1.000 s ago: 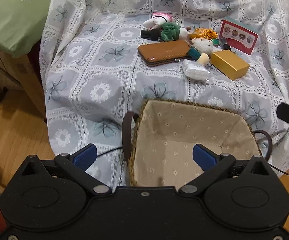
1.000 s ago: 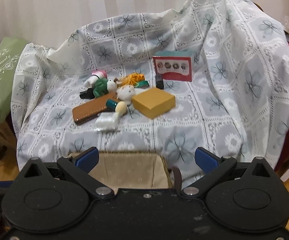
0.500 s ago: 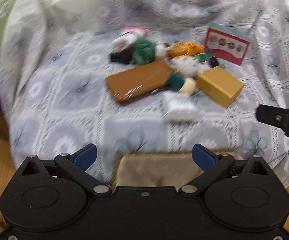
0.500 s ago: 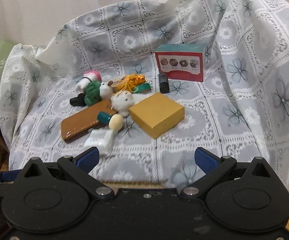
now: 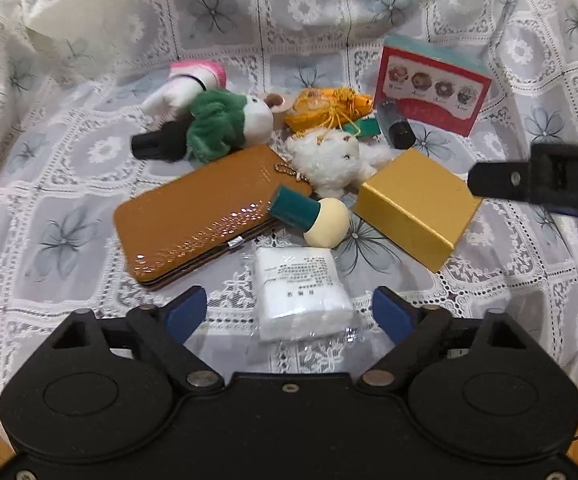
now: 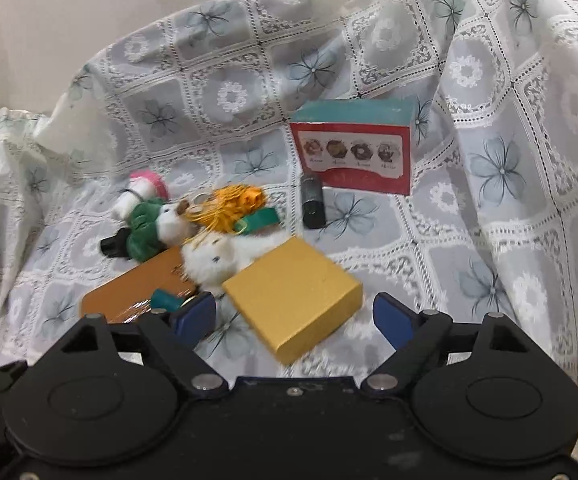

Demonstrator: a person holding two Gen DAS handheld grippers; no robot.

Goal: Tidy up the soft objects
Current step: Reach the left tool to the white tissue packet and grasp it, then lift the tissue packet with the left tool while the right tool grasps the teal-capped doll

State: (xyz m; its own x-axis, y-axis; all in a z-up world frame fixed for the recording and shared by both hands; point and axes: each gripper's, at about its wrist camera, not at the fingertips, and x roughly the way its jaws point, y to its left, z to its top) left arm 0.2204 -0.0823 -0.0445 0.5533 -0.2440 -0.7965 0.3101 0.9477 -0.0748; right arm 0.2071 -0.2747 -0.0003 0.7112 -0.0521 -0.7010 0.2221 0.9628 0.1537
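- Step in hand looks like the reach-in: both grippers hover over the pile on the lace cloth [image 5: 69,216], neither gripping anything yet.
- left gripper [image 5: 289,310]: jaws closing but not clenched on anything. The white wrapped pack [image 5: 299,292] sits right between them, a gap showing on both sides, so no contact that I can see.
- right gripper [image 6: 293,314]: jaws closing too, with the gold box [image 6: 293,300] between them, nearer the left jaw. Touching or not, I can't tell, that view is blurry.
- Soft stuff sits beyond the jaws in both views: green plush [image 5: 225,124], white fluffy toy [image 5: 329,160] just past the gold box, and the white-and-pink toy [image 5: 187,84] furthest out. The orange tasselled thing [image 5: 329,106] is back there as well.
- Hard bits mixed in: brown wallet [image 5: 205,216] ahead and left of the left jaws, red box [image 5: 433,88] standing at the back.
- My guess for next: the left finishes squeezing the pack, gently since the wrapper looks slippery.
- If the right is after the fluffy toy, it has to reach on past the gold box, because a box is hardly soft.
- No container shows in either view right now, so where things go I can't say.
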